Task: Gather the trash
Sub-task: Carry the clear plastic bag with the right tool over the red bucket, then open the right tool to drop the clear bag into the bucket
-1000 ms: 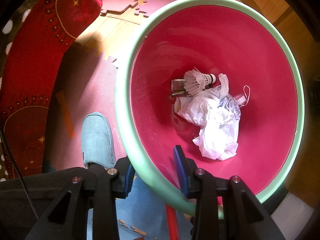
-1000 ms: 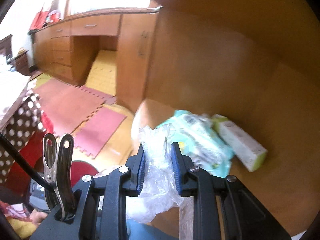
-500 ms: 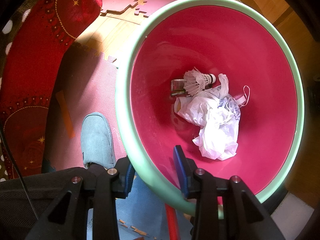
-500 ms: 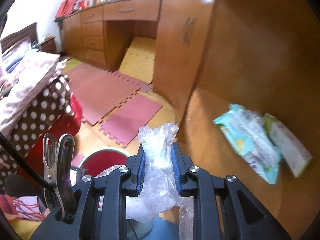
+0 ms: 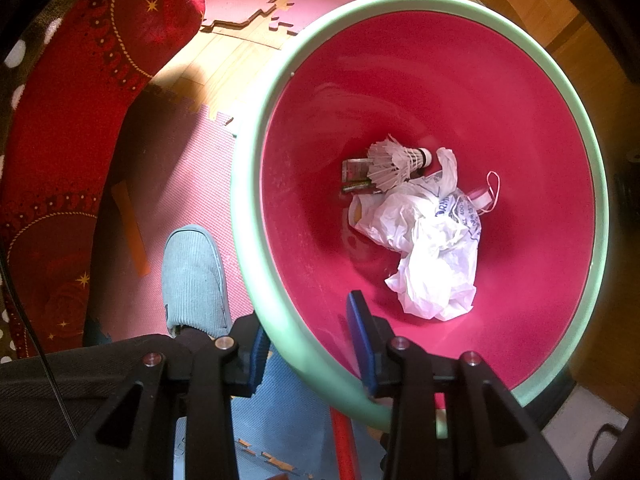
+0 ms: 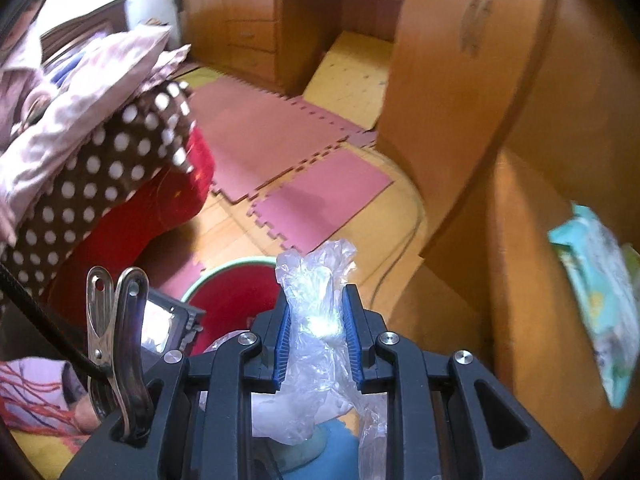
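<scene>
L gripper (image 5: 308, 344) clamps bin rim (image 5: 256, 264), R gripper (image 6: 316, 320) pinches plastic wrap (image 6: 316, 304)

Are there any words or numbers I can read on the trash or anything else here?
White bag in the bin: blue print, partly legible, looks like "DRIN" and "400"; the rest is crumpled and unreadable.
Small packet under the shuttlecock: print too small to read.
Wipes pack on the cabinet: print too blurred to read.
No other text.

Pink foam mats (image 6: 280, 140) covered part of the wooden floor (image 6: 240, 236) before a wooden drawer unit (image 6: 252, 24). A grey slipper (image 5: 194, 280) rested on one mat beside a red cushion (image 5: 72, 120).
</scene>
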Demonstrator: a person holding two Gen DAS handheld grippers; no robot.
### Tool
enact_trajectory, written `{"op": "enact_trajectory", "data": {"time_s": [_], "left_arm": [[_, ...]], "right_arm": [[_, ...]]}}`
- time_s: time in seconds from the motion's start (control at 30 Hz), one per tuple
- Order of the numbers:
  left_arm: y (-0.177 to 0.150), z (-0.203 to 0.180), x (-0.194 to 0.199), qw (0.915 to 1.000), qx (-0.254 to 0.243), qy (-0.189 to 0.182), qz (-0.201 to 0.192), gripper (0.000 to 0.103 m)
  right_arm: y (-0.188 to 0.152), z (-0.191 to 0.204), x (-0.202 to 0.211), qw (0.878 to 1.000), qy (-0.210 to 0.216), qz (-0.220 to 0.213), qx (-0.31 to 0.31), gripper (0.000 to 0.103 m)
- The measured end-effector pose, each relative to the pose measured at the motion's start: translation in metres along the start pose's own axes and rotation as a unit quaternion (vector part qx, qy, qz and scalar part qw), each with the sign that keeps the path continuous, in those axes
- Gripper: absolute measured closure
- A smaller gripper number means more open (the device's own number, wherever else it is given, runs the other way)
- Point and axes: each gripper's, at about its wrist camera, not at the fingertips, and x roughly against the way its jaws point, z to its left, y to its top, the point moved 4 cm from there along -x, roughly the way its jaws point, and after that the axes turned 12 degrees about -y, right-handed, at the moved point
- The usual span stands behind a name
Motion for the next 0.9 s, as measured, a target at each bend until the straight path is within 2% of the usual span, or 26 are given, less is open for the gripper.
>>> {"op": "enact_trajectory", "data": {"time_s": [0.2, 0.67, 0.9], "left_arm": [[0.0, 0.0, 0.0, 1.0, 0.0, 0.0, 0.0, 0.065], [0.0, 0.0, 0.0, 1.0, 0.0, 0.0, 0.0, 0.066], [0.0, 0.0, 0.0, 1.0, 0.001, -0.001, 0.0, 0.066]], "right_arm": [[-0.006, 0.024, -0.026, 0.999, 0.02, 0.014, 0.032, 0.079], [-0.018, 0.049, -0.08, 0.996, 0.054, 0.051, 0.055, 0.078], [-0.027, 0.055, -0.111, 0.994, 0.057, 0.073, 0.056, 0.078]]}}
